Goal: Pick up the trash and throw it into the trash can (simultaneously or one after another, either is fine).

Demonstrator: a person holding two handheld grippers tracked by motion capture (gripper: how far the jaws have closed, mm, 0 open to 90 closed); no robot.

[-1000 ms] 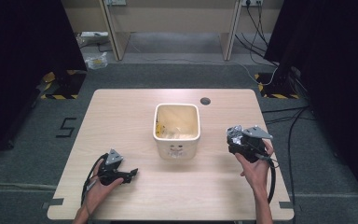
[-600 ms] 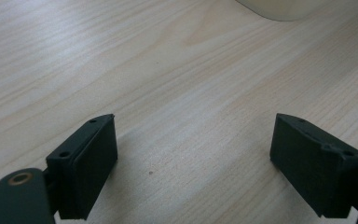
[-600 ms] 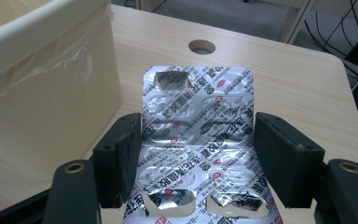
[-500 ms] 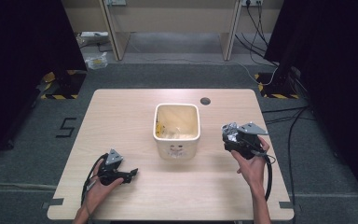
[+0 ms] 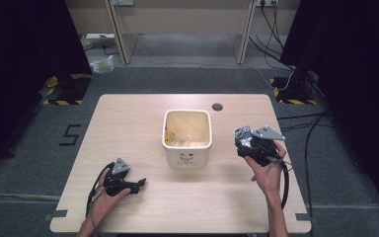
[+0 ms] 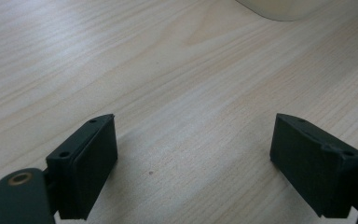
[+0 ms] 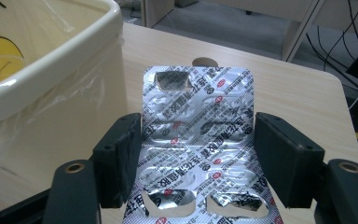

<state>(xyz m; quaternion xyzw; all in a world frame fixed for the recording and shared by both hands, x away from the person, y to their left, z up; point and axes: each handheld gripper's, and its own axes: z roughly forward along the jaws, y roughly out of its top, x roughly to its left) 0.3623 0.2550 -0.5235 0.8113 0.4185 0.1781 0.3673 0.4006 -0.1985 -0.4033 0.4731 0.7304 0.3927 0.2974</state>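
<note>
Change: the right gripper (image 5: pixel 244 140) with its pill sheet (image 5: pixel 242 137) has drifted a little toward the bin (image 5: pixel 187 136) over the last second; the left gripper (image 5: pixel 137 184) has not stirred.
Meaning: my guess is the sheet is being carried to the bin for dropping in, and the drop is not yet made.
Right gripper: clamped across the width of the foil pill sheet (image 7: pixel 198 126), pads on both edges; several pockets look burst.
Left gripper: jaws spread wide over bare wood, nothing between them.
Pill sheet: held in the air just right of the bin, above the table.
Bin: cream, square, plastic-lined, near the table's middle; a yellow face is printed on the wall.
Table (image 5: pixel 128 123): pale wood grain, a round cable hole (image 5: pixel 217 106) behind the bin.
Room: grey carpet around the table, dark curtains either side, cables and a desk frame beyond.
</note>
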